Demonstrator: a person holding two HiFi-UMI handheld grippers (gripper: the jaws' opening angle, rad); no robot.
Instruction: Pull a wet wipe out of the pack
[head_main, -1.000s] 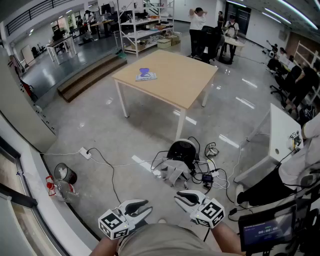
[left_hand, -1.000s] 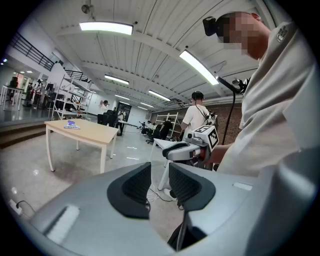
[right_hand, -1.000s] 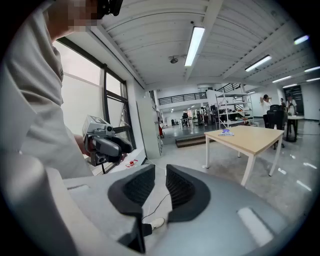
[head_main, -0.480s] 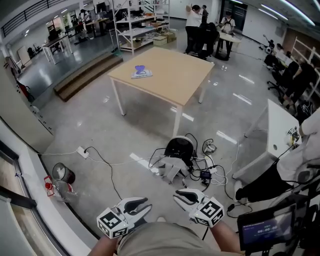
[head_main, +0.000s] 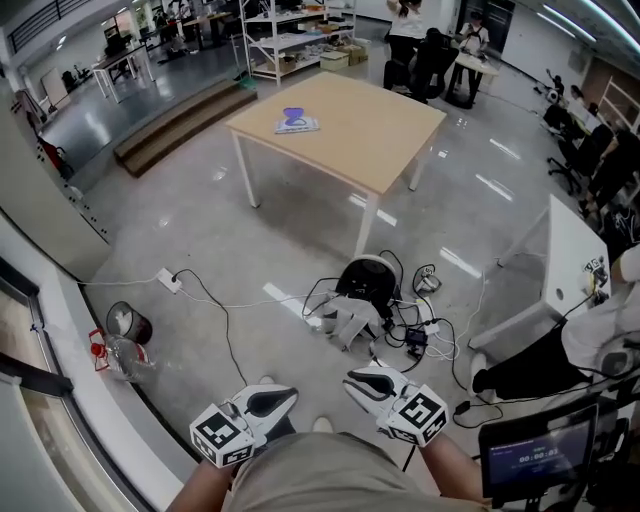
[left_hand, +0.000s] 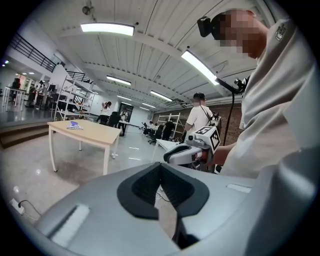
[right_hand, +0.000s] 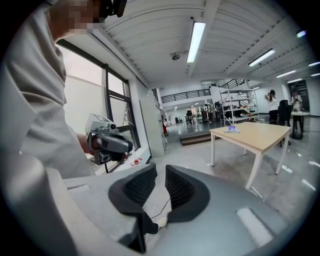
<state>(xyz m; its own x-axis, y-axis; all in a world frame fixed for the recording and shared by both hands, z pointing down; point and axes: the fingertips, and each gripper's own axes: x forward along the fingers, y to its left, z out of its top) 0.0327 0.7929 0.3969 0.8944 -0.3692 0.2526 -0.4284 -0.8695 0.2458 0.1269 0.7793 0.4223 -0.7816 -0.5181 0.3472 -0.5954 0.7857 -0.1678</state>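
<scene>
The wet wipe pack, flat with a purple print, lies on the far-left part of a light wooden table several steps away across the floor. Both gripper views show the pack as a small shape. My left gripper is held low in front of my body, shut with nothing between its pads. My right gripper sits beside it, its pads a narrow gap apart and holding nothing. Both are far from the pack.
A black round device with tangled cables lies on the floor between me and the table. A power strip and a bin sit at the left. A white desk stands right; people and shelving are behind.
The left gripper's jaws have closed from wide open to shut. Both grippers stay in the same place near my body. The head view has tilted slightly.
</scene>
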